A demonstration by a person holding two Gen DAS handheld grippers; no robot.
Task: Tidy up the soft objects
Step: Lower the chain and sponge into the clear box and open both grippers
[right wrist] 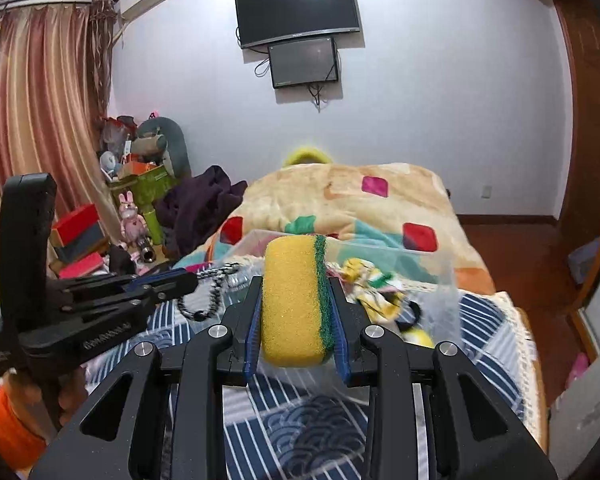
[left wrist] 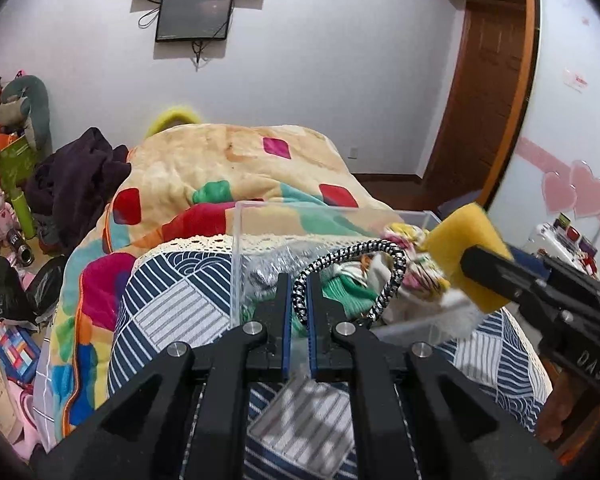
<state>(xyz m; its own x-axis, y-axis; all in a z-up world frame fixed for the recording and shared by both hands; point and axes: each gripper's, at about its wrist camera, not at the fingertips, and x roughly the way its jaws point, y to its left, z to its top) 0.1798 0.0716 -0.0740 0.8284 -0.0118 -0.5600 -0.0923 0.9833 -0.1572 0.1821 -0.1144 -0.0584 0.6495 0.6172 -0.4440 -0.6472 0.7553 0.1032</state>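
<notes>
My left gripper [left wrist: 299,280] is shut on a black-and-white braided cord [left wrist: 356,262], holding it over a clear plastic box [left wrist: 236,248] on the bed. The box holds a green cloth [left wrist: 346,288], a silvery item [left wrist: 266,270] and a floral cloth [left wrist: 410,240]. My right gripper [right wrist: 294,284] is shut on a yellow sponge with a green scouring side [right wrist: 290,300], above the box's right part. In the left wrist view the right gripper [left wrist: 466,262] and sponge [left wrist: 466,228] come in from the right. In the right wrist view the left gripper [right wrist: 194,276] holds the cord [right wrist: 212,292] at left.
The box [right wrist: 444,276] rests on a blue-and-white patterned cover [left wrist: 172,300] with a colourful blanket [left wrist: 236,160] behind. Dark clothing [left wrist: 76,176] and cluttered toys and boxes [left wrist: 4,160] lie left. A wooden door [left wrist: 488,92] and floor are right; two screens [right wrist: 300,28] hang on the wall.
</notes>
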